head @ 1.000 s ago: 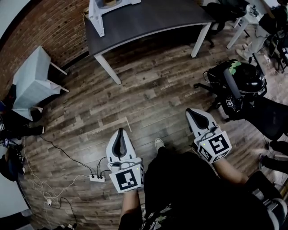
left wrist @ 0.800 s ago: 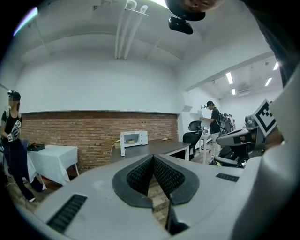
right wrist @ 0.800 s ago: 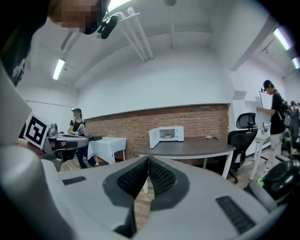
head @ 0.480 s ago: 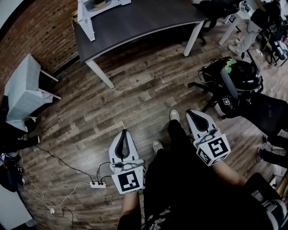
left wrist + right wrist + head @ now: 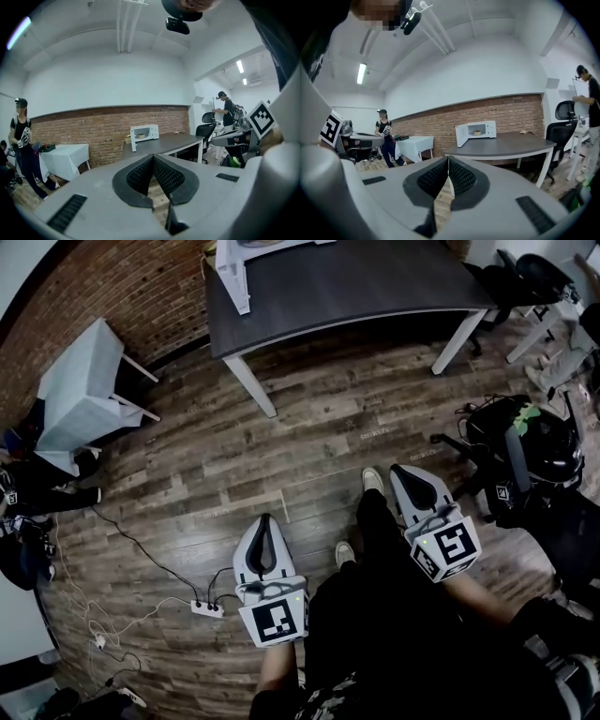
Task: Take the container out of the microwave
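Note:
A white microwave (image 5: 478, 130) stands on the far left end of a dark table (image 5: 506, 146) against a brick wall, its door (image 5: 461, 135) swung open. Inside sits a small tan container (image 5: 477, 133), also seen from the left gripper view as a small container (image 5: 139, 135) in the microwave (image 5: 144, 134). In the head view only the microwave's edge (image 5: 239, 263) shows at the top. My left gripper (image 5: 265, 519) and right gripper (image 5: 405, 472) are held low over the wood floor, some way short of the table. Both are shut and empty.
A small table under a white cloth (image 5: 84, 395) stands left by the brick wall. A power strip (image 5: 208, 608) with cables lies on the floor at the left. A black office chair with gear (image 5: 525, 451) is on the right. One person (image 5: 21, 136) stands left, another (image 5: 225, 110) right.
The person carrying the grippers has stepped across the floor toward the table, and both grippers have travelled along. The jaws have stayed shut.

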Demonstrator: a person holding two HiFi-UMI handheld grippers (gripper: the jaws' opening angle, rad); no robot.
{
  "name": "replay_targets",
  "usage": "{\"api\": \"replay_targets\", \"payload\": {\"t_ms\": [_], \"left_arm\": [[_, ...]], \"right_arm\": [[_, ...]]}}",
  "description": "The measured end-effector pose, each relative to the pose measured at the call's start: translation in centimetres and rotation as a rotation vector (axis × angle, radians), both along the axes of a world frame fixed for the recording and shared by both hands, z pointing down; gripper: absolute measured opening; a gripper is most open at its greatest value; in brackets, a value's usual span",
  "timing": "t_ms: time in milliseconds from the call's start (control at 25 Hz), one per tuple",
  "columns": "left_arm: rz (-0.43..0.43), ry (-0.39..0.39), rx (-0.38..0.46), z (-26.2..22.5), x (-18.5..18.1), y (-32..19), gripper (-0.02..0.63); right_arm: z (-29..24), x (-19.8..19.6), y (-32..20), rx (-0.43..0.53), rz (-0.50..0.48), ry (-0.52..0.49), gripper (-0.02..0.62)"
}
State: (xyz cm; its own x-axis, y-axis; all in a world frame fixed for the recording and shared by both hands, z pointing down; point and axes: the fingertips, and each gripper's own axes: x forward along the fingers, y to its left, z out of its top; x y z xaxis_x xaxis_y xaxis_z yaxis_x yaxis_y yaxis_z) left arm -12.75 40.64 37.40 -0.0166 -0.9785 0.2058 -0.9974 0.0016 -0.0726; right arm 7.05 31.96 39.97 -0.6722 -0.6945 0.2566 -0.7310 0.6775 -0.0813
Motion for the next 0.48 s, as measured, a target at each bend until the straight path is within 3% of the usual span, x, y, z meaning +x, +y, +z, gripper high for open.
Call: {"api": "replay_targets", "payload": {"t_ms": [240,480], "left_arm": [[-0.089,0.022,0.0,-0.3,-0.5,-5.5,0.009],[-0.091,0.058,0.003,-1.0,-0.1,-13.5,0.008]], "right_arm": [[0.1,-1.8,-6.3,-0.012,-0.082,0.005,0.063],[-1.5,-2.0,-14.7,0.006,-0.115,0.005,0.063]]}}
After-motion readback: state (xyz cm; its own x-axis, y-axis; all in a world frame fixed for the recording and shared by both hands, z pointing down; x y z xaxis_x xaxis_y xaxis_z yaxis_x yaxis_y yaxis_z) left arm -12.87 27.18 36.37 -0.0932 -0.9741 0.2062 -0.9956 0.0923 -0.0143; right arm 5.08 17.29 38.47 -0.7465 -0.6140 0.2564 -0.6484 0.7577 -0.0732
